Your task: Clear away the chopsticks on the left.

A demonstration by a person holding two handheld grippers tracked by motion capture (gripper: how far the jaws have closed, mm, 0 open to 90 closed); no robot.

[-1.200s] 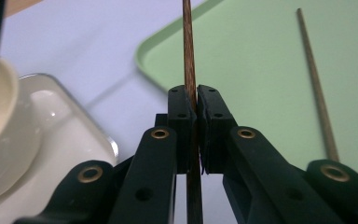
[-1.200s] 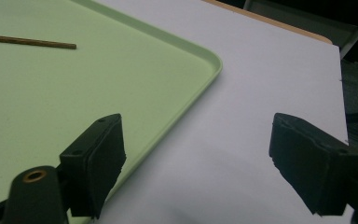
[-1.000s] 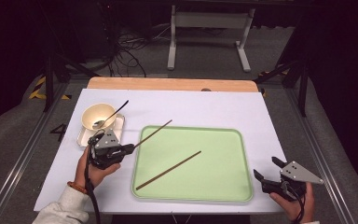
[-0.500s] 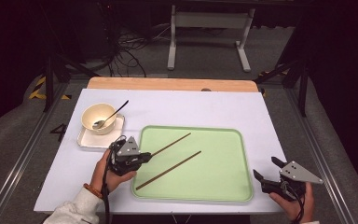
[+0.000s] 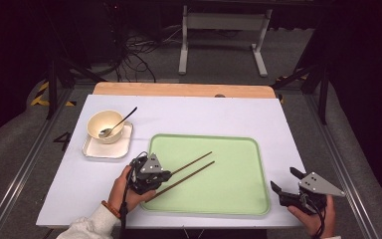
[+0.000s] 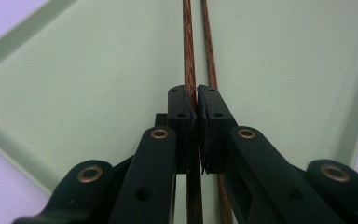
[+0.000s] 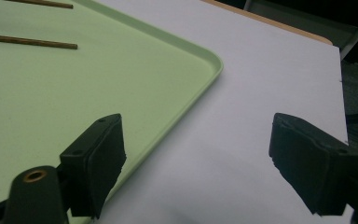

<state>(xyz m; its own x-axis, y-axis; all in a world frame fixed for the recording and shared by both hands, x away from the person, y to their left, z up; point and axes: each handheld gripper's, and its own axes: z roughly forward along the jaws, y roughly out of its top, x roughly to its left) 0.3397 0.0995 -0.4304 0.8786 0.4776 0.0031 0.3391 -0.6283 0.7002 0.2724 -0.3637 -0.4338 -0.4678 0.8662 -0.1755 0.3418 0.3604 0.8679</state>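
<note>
Clamping one chopstick [image 6: 188, 70] between its pads, your left gripper [image 6: 196, 105] hangs over the green tray [image 5: 238, 199]'s near left corner. A second chopstick [image 6: 208, 51] lies on the tray just beside the right-hand pad, nearly parallel to the held one. Your right gripper [image 7: 196, 163] rests on the white table [image 7: 270, 84], fingers wide apart, nothing between them, the tray's corner just beyond its left finger.

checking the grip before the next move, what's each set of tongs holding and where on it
The left tongs pinch one chopstick near its end at the tray's edge; the right tongs stand open, holding nothing.
</note>
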